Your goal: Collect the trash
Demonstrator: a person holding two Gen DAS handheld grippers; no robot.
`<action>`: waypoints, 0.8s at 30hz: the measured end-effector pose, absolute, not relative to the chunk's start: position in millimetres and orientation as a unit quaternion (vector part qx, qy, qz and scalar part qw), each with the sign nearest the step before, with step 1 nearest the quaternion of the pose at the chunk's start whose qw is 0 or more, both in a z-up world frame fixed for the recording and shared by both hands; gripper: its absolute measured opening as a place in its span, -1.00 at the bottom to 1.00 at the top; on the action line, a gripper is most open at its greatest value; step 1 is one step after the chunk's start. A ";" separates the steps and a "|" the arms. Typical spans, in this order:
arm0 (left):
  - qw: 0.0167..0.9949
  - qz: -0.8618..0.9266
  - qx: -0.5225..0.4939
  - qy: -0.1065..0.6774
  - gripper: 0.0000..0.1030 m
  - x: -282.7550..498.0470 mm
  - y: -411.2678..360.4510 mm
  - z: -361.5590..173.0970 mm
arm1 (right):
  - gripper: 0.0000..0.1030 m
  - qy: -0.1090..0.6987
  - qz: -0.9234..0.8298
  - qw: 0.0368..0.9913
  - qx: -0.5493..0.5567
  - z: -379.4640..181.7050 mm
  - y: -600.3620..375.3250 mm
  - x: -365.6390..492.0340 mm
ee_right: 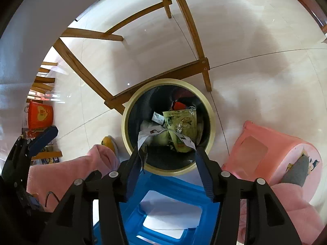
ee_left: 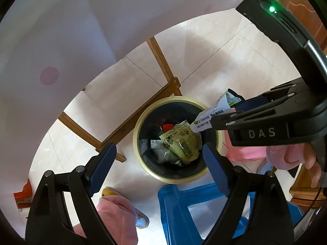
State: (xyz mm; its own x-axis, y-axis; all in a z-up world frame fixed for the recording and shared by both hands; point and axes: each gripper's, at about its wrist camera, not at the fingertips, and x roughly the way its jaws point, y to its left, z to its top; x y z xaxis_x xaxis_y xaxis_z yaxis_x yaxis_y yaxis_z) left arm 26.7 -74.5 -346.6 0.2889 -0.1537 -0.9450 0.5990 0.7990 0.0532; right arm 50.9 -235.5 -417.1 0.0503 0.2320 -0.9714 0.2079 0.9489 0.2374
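One round trash bin point(ee_right: 212, 122), cream rim with dark liner, stands on the tiled floor point(ee_right: 255, 77) directly below both of my tools. Inside it I count one green-yellow snack packet point(ee_right: 181, 126), one small white wrapper point(ee_right: 157, 117), one red scrap point(ee_right: 177, 104) and some crumpled pale pieces I cannot tell apart. My left tool point(ee_left: 157, 163) hangs over the bin with its two blue-padded fingers spread wide and nothing between them. My right tool point(ee_right: 167, 161) has its fingers parted; one white crinkled wrapper point(ee_right: 163, 134) is draped between the tips above the bin mouth, still touching the left pad, and I cannot tell whether it is held or merely hanging there. In the left view the same wrapper point(ee_left: 212, 112) sticks out from the right tool's tip point(ee_left: 214, 122) over the bin rim. Around the bin: wooden frame legs point(ee_right: 159, 77) touching its far side, one blue plastic stool point(ee_right: 169, 204) just beside its near side, one pink stool point(ee_right: 271, 149) to the right, one orange box point(ee_right: 39, 116) well apart to the left. The person's pink-clad legs point(ee_right: 81, 169) flank the blue stool, one yellow slipper point(ee_right: 108, 141) near the bin.
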 end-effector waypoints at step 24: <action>0.793 -0.270 0.182 0.515 0.64 2.9 -69.5 -288.0 | 0.60 0.657 0.020 0.732 0.176 -385.2 -232.6 54.7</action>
State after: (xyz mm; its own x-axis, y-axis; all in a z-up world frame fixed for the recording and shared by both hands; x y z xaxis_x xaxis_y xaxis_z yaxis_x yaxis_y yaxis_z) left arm 2.9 -69.5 -288.0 0.3230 -0.2397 -0.9156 0.6157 0.7879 0.0109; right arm 54.7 -232.6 -385.2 0.1347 0.2611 -0.9559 0.2023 0.9371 0.2844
